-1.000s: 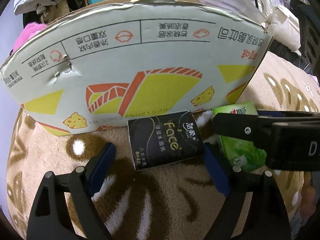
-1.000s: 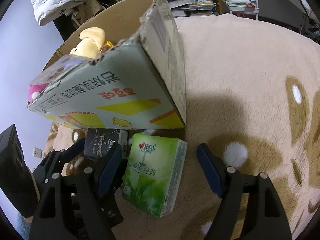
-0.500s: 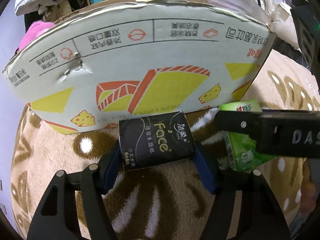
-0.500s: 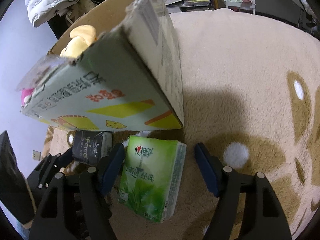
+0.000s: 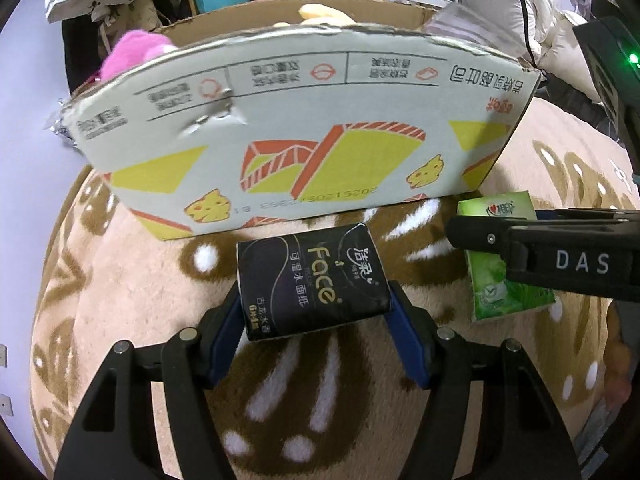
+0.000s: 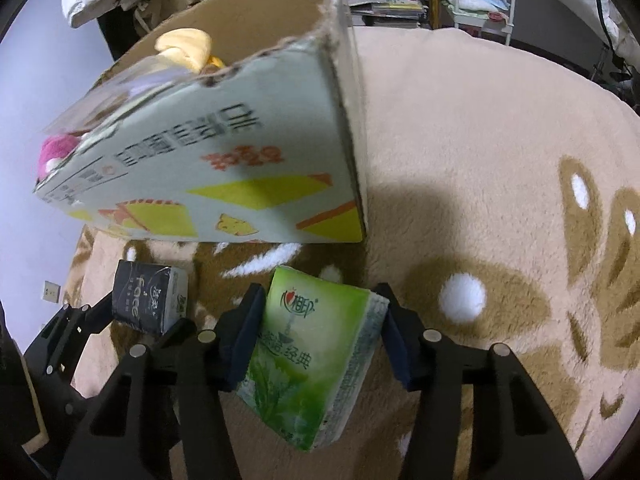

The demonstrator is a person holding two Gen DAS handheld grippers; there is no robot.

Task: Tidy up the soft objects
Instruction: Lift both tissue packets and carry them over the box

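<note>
Tissue packs sit pinched in both grippers above a patterned blanket [image 6: 480, 128]: the left gripper [image 5: 316, 312] clamps a black tissue pack [image 5: 312, 280], the right gripper [image 6: 320, 332] squeezes a green tissue pack [image 6: 312, 352]. A cardboard box [image 5: 304, 140] stands at twelve o'clock, holding a pink plush toy [image 5: 132, 50] and a yellow plush toy [image 6: 186, 46].
</note>
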